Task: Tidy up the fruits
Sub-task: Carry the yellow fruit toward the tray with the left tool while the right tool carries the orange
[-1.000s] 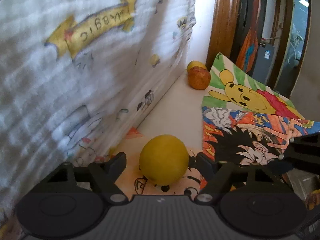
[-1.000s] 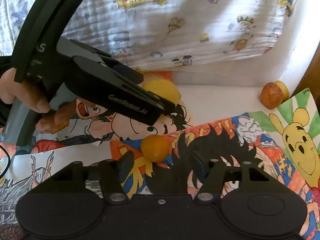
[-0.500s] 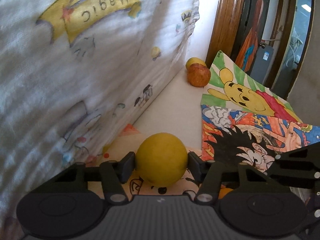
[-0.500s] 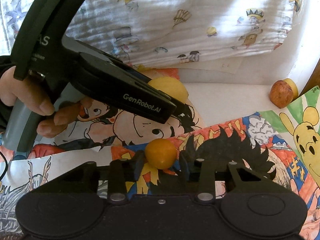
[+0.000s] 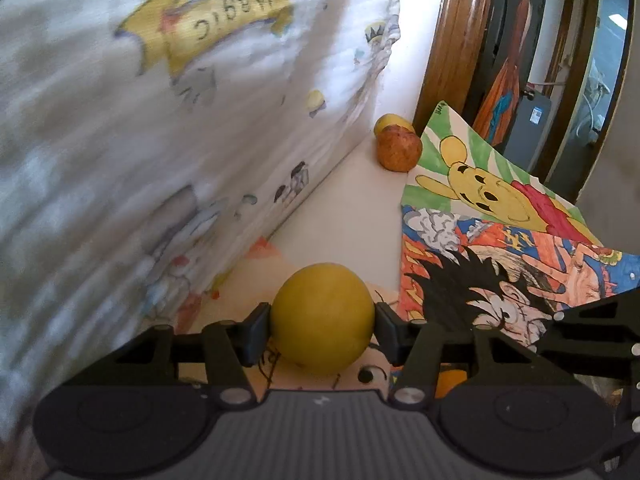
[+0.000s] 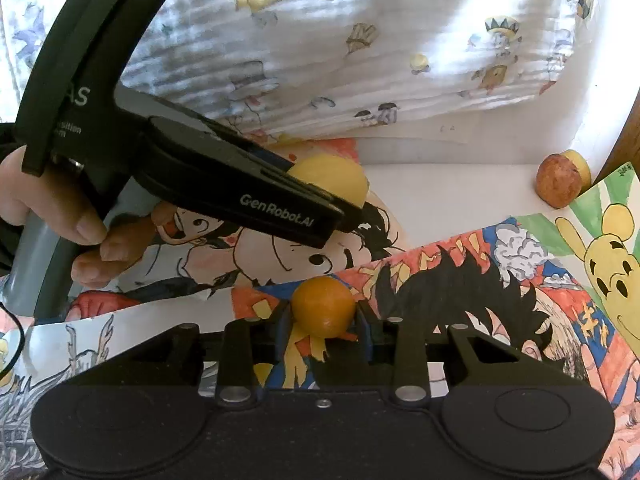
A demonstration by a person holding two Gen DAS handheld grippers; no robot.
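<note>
I am holding the left tool [image 5: 322,320] clamped on a yellow fruit [image 5: 322,316] and the right tool [image 6: 323,314] clamped on an orange fruit [image 6: 323,306], both low over the drawings [image 6: 500,280]; two fruits [image 6: 560,180] are already sitting in the bench's far corner, so I judge roughly half remains.

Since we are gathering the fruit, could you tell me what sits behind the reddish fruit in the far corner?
A yellow fruit sits right behind the reddish fruit, by the wooden door frame. Only its top shows; the rest is covered, so its kind is unclear.
</note>
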